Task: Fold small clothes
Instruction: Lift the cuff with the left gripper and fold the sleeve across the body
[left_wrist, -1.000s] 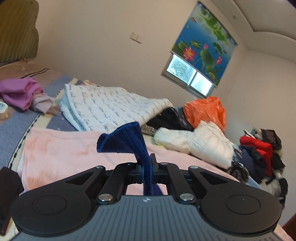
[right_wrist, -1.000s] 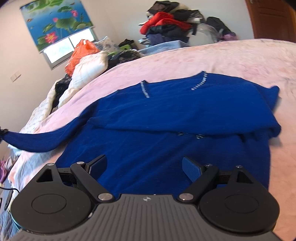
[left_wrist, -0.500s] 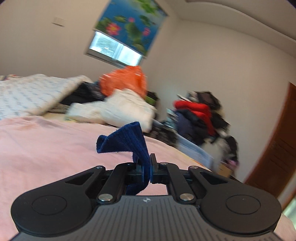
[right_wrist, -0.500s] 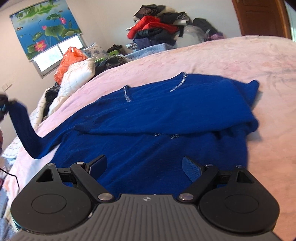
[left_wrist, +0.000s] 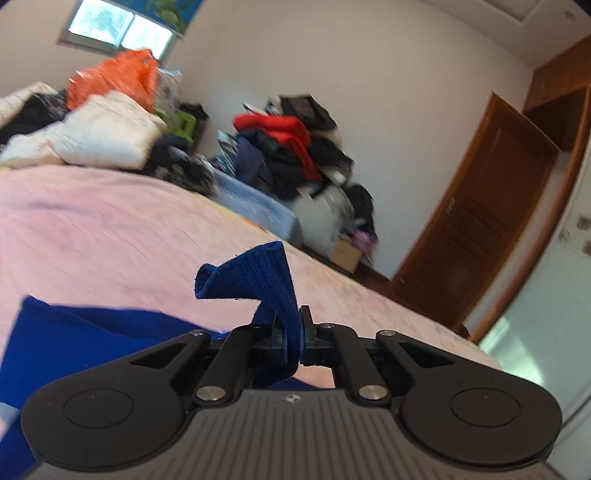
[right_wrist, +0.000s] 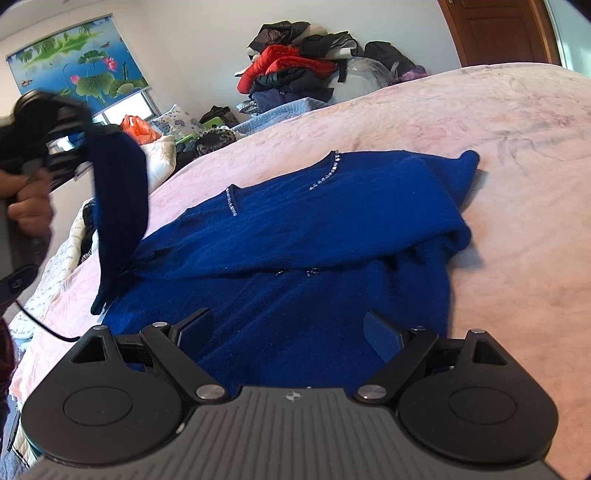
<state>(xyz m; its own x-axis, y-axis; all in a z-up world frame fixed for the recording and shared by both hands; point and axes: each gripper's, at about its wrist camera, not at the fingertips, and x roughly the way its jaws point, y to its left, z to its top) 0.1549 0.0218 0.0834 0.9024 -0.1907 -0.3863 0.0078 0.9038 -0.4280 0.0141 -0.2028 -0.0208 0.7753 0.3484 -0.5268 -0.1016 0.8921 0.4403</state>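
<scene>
One risk I log: my left gripper (left_wrist: 291, 334) pinches only the raised sleeve (right_wrist: 120, 206) cuff (left_wrist: 258, 280) of the blue sweater (right_wrist: 314, 236), which may slip; right gripper (right_wrist: 291, 332) spread, idle.

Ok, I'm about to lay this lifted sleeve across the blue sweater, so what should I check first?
1. Left gripper shut on the sleeve cuff: ok.
2. Sleeve lifted off the pink bedspread: ok, though its lower part still trails down to the sweater's side.
3. Sweater body spread flat: ok; other sleeve already folded across.
4. Right gripper open, holding nothing, above the hem: ok.
5. Nothing lying on the sweater's front: ok.
6. Sleeve free of twist: cannot tell.
</scene>
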